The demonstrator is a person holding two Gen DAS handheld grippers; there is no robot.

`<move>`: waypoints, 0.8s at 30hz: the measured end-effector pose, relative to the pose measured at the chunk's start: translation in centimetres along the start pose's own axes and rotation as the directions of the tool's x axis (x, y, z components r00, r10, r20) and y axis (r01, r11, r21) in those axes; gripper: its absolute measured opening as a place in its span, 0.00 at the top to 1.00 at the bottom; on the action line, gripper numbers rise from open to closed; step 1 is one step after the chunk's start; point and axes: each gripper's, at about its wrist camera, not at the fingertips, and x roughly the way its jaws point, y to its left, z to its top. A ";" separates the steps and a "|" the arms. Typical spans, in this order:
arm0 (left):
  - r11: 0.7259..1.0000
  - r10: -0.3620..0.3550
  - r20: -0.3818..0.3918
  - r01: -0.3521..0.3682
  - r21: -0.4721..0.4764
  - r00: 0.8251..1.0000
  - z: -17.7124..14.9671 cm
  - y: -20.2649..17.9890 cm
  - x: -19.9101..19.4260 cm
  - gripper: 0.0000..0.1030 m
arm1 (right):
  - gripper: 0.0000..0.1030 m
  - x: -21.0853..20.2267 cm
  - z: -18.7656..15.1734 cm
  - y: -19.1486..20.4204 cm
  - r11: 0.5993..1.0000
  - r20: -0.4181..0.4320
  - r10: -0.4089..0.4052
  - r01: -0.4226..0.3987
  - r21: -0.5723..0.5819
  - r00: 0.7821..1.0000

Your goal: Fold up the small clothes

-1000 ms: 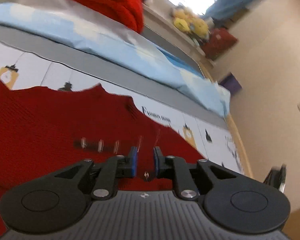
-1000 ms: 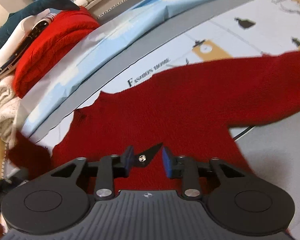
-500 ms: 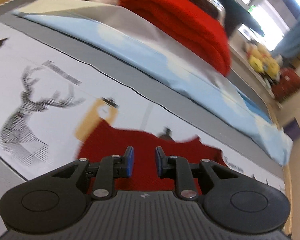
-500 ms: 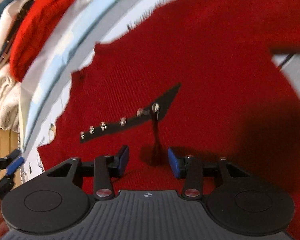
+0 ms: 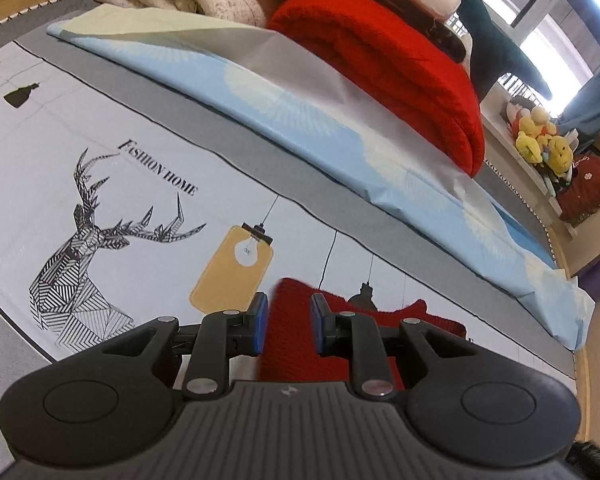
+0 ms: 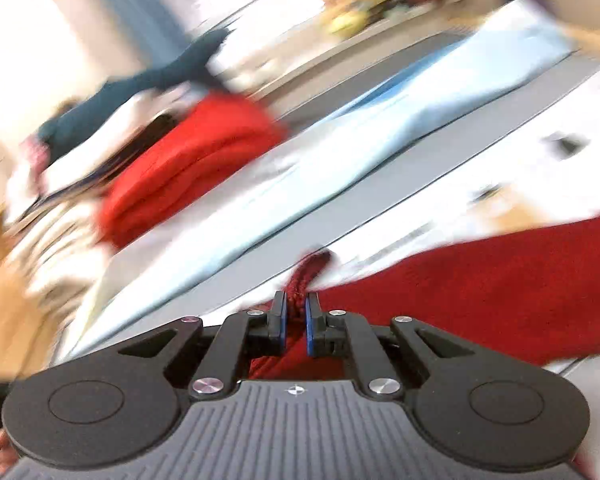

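A: Which words can be read?
B: "FASHION HOME", in black capitals on the white printed tablecloth (image 5: 148, 184), just above the striped deer drawing (image 5: 88, 264) at the left.
A: Others?
B: None; the right view is blurred.

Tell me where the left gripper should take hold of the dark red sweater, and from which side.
Grip the sleeve end, the narrow tip of the dark red sweater that lies on the printed mat. It already sits between the left gripper's open fingers, so probably come from this near side, angled down. The right gripper is already shut on another bunched edge.
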 end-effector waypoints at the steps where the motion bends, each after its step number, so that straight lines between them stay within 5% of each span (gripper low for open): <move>1: 1.000 -0.002 -0.011 0.002 0.000 1.000 -0.2 0.0 0.3 0.77 | 0.92 0.2 0.5 -1.7 0.997 -0.007 -0.076 0.076 0.031 0.997; 4: 1.000 -0.020 -0.086 0.021 0.009 0.996 -1.1 -0.1 1.9 0.77 | 0.92 1.7 0.5 -6.4 0.962 -0.126 -0.241 0.254 0.103 0.962; 6: 0.999 -0.028 -0.136 0.033 0.032 0.990 -2.1 -0.6 3.1 0.77 | 0.92 2.1 -0.3 -8.1 0.950 -0.181 -0.235 0.265 0.166 0.955; 13: 0.987 -0.065 -0.284 0.104 0.126 0.957 -6.7 -2.4 6.7 0.77 | 0.87 2.0 0.1 -8.4 0.963 -0.182 -0.227 0.248 0.107 0.957; 16: 0.981 0.026 -0.349 0.044 0.190 0.937 -8.5 -2.1 8.6 0.85 | 0.77 2.4 0.8 -9.4 0.940 -0.165 -0.300 0.321 0.117 0.939; 21: 0.970 0.045 -0.303 0.031 0.243 0.952 -8.8 -3.3 7.3 0.88 | 0.72 2.6 0.7 -10.3 0.960 -0.161 -0.165 0.196 0.200 0.973; 24: 0.965 0.078 -0.327 0.012 0.263 0.942 -9.5 -3.4 8.0 0.88 | 0.66 4.4 -0.3 -11.5 0.946 -0.265 -0.072 0.151 0.289 0.962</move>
